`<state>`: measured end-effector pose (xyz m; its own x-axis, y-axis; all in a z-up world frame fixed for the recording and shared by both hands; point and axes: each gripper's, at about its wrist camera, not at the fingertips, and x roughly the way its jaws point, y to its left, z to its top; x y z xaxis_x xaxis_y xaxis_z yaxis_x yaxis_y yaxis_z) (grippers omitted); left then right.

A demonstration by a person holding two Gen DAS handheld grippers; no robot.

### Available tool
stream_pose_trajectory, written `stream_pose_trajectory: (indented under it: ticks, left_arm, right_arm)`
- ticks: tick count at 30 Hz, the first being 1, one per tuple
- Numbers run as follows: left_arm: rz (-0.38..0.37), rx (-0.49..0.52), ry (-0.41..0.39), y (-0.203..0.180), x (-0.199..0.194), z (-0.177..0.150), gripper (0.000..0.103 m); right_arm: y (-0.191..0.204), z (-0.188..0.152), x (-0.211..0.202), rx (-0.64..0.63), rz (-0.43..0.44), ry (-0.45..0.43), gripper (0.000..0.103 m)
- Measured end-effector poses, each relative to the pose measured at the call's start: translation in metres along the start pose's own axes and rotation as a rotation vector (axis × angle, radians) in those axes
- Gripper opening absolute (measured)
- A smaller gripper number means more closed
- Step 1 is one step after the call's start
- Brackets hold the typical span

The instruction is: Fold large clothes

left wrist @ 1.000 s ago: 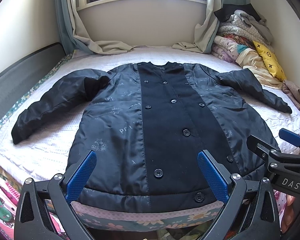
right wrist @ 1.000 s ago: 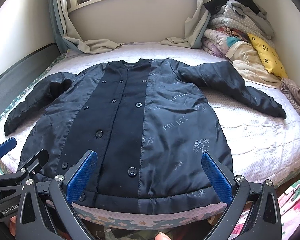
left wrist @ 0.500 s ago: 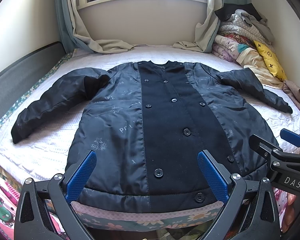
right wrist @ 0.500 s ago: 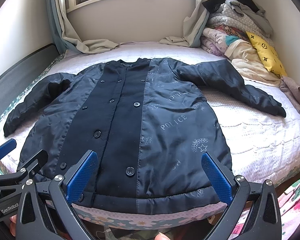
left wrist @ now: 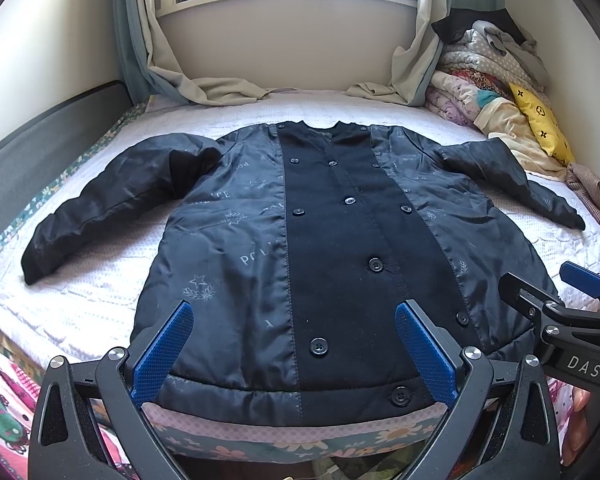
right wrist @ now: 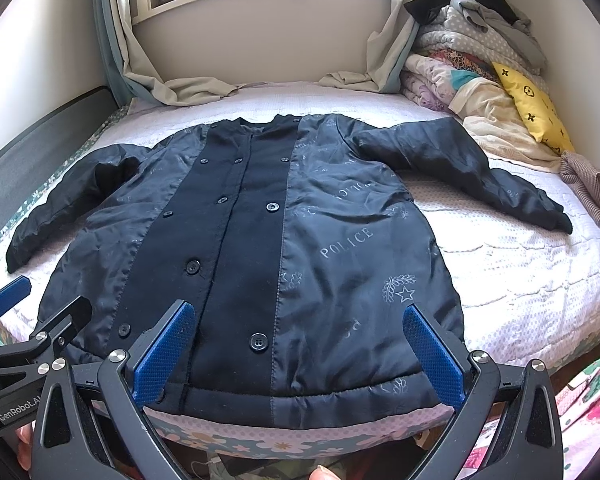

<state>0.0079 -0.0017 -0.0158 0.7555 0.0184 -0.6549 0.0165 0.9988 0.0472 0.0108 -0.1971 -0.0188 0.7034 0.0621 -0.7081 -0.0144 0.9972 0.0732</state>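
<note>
Coat (left wrist: 332,248) lies flat, buttoned, sleeves spread, on the bed (left wrist: 100,304); left gripper (left wrist: 296,332) and right gripper (right wrist: 300,332) hover at its hem, both spread, empty.

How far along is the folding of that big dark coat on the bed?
Done: the dark navy buttoned coat lies spread flat on the white quilted bed, both sleeves out sideways. In hand: nothing; the left gripper and right gripper hover open near the hem. Left: every fold, sleeves and body.
</note>
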Motion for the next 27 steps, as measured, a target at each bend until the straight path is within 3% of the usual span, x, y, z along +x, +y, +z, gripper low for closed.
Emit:
stream_pose_trajectory:
  ticks: [20, 27]
  left_arm:
    - [0.016, -0.049, 0.039, 0.018, 0.003, 0.013, 0.102]
    - [0.064, -0.050, 0.026, 0.043, -0.006, 0.061, 0.102]
  right_arm:
    - [0.000, 0.006, 0.008, 0.001, 0.009, 0.048, 0.103]
    - [-0.002, 0.055, -0.001, -0.031, 0.075, 0.095, 0.103]
